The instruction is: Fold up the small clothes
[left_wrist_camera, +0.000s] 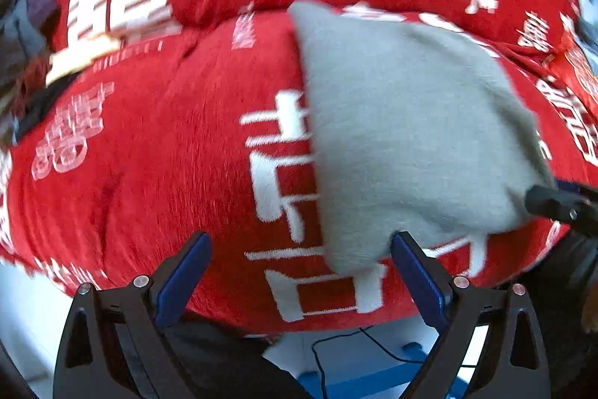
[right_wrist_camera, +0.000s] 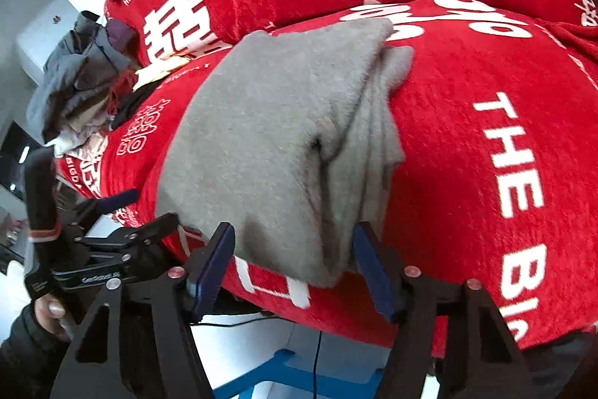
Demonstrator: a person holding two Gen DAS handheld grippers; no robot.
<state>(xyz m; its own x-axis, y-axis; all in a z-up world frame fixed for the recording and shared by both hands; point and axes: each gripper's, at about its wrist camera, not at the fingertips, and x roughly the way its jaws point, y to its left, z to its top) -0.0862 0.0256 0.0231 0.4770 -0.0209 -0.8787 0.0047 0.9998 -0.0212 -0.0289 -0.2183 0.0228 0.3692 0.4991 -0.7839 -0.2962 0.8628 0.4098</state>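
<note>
On red blanket (right_wrist_camera: 467, 122) reading "HAPPY WEDDING", folded grey garment (right_wrist_camera: 284, 137), both grippers' jaws apart, empty

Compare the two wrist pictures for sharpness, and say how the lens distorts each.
Left wrist view: motion-smeared, the grey garment and the red blanket's lettering soft. Right wrist view: crisper, its printed words readable. Both: fisheye bulge, dark rounded corners.

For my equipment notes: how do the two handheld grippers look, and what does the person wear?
Both the left gripper and right gripper have black angular frames with silver bolts and blue finger pads. The right wrist view shows white lettering on the left gripper's black body and a dark sleeve.
</note>
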